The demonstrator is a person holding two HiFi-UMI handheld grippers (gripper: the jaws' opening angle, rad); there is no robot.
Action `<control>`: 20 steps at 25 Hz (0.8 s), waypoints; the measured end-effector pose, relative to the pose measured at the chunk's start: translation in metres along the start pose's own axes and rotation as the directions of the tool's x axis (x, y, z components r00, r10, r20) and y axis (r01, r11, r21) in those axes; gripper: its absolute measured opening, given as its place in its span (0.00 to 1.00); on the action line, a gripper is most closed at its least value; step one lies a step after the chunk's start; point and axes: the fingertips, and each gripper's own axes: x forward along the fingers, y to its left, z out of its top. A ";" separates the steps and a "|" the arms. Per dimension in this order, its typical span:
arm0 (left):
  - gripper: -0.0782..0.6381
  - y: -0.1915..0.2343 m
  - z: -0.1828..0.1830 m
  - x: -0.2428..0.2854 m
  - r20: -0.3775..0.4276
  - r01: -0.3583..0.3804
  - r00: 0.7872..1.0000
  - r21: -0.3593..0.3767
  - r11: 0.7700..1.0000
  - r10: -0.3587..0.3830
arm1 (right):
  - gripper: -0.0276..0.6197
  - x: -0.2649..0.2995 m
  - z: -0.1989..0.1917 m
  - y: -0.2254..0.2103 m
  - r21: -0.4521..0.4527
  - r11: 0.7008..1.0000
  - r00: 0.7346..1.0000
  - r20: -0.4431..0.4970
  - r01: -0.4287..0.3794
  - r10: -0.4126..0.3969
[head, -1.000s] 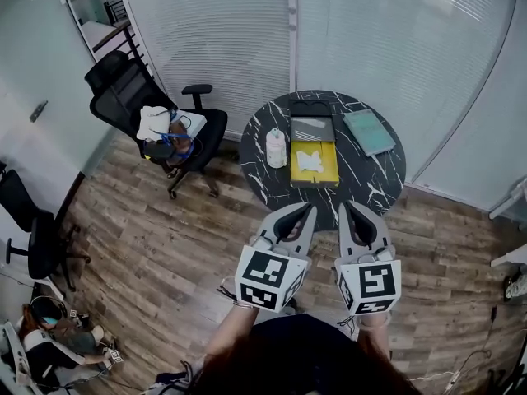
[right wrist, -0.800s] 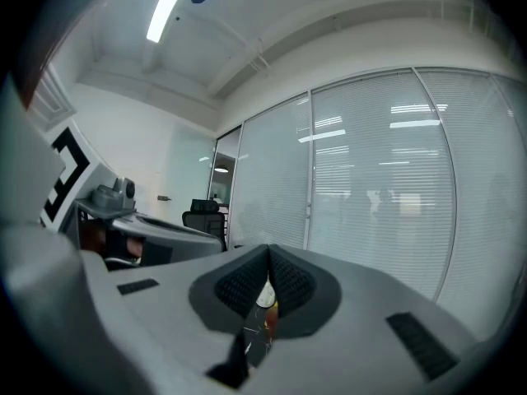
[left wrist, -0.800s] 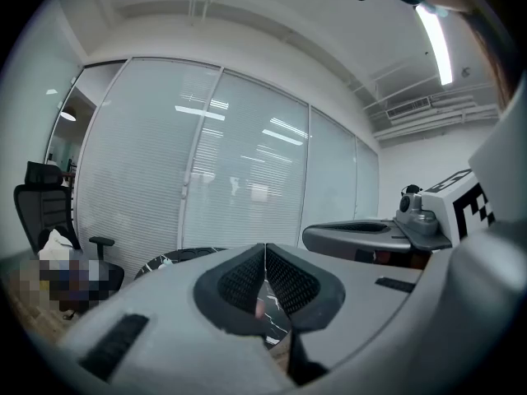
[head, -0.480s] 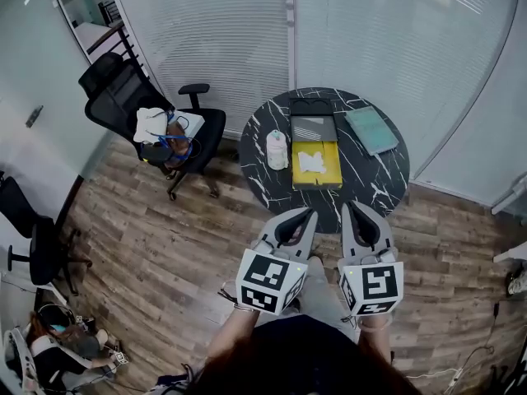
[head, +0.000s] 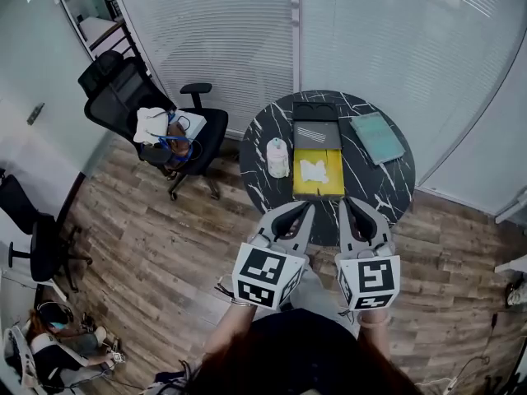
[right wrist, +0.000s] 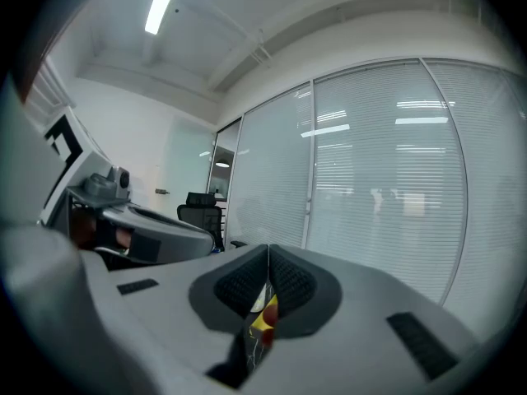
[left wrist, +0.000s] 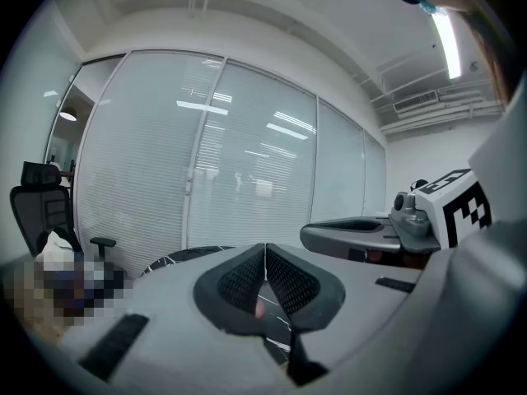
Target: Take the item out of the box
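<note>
Closer now: the desk (head: 380,181) sits nearer in the head view, so the person seems to have stepped up to it. Left tongs (head: 305,208) and right tongs (head: 347,204) are held out side by side, tips at its near edge, each with jaws pressed together on nothing. The white item (head: 313,171) lies in the open yellow box (head: 333,186) at mid-desk, untouched. The reach looks nearly made, but the jaws must part first.

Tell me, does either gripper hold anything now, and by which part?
Nothing is held: the left gripper and the right gripper both have their jaws shut together, with nothing between them.
</note>
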 end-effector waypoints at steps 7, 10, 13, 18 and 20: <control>0.15 0.017 0.013 0.030 0.001 -0.008 1.000 0.010 1.000 0.008 | 0.08 0.035 0.000 -0.016 0.041 0.998 0.999 -0.015 -0.048 0.049; 0.15 0.027 0.017 0.043 0.009 -0.019 1.000 0.005 1.000 0.019 | 0.08 0.050 -0.002 -0.026 0.041 0.998 0.998 -0.028 -0.058 0.059; 0.15 0.033 0.017 0.056 0.007 -0.024 1.000 0.004 1.000 0.023 | 0.08 0.066 -0.008 -0.034 0.021 0.998 0.996 -0.057 -0.062 0.063; 0.15 0.042 0.017 0.074 -0.008 -0.030 1.000 0.011 0.999 0.030 | 0.08 0.089 -0.017 -0.042 -0.006 0.996 0.992 -0.091 -0.088 0.087; 0.15 0.047 0.018 0.082 -0.009 -0.039 0.999 0.011 0.999 0.039 | 0.08 0.098 -0.020 -0.046 -0.015 0.995 0.990 -0.105 -0.100 0.097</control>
